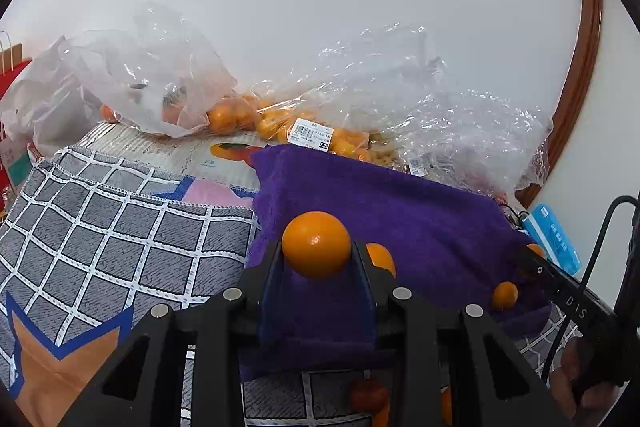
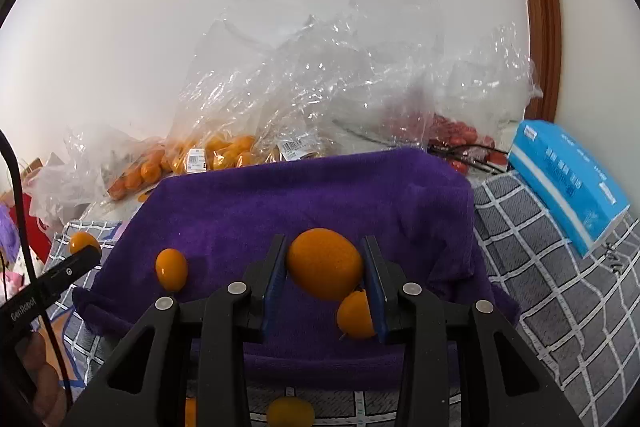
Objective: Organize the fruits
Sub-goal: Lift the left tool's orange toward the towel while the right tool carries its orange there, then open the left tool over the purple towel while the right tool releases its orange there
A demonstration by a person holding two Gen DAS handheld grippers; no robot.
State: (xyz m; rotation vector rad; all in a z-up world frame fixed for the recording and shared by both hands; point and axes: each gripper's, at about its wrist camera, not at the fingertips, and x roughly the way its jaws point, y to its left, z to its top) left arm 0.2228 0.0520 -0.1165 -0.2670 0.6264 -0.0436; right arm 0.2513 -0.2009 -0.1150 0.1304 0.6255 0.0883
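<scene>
My left gripper (image 1: 316,251) is shut on a round orange fruit (image 1: 316,239), held just above a purple towel (image 1: 408,211). A second orange fruit (image 1: 382,259) peeks out behind its right finger. A small one (image 1: 505,295) lies on the towel towards the right gripper's tip (image 1: 534,265). My right gripper (image 2: 325,261) is shut on an oval orange fruit (image 2: 324,267) over the same towel (image 2: 304,195). Another fruit (image 2: 354,315) rests by its right finger, and one (image 2: 171,269) lies loose to the left. The left gripper's tip (image 2: 78,263) shows at the left edge with its fruit (image 2: 82,241).
Crinkled clear plastic bags (image 2: 304,83) holding more orange fruits (image 2: 228,151) and red fruits (image 2: 456,131) stand behind the towel. A blue tissue box (image 2: 568,183) lies at the right on a grey checked cloth (image 1: 112,227). One orange fruit (image 2: 290,413) lies near the front edge.
</scene>
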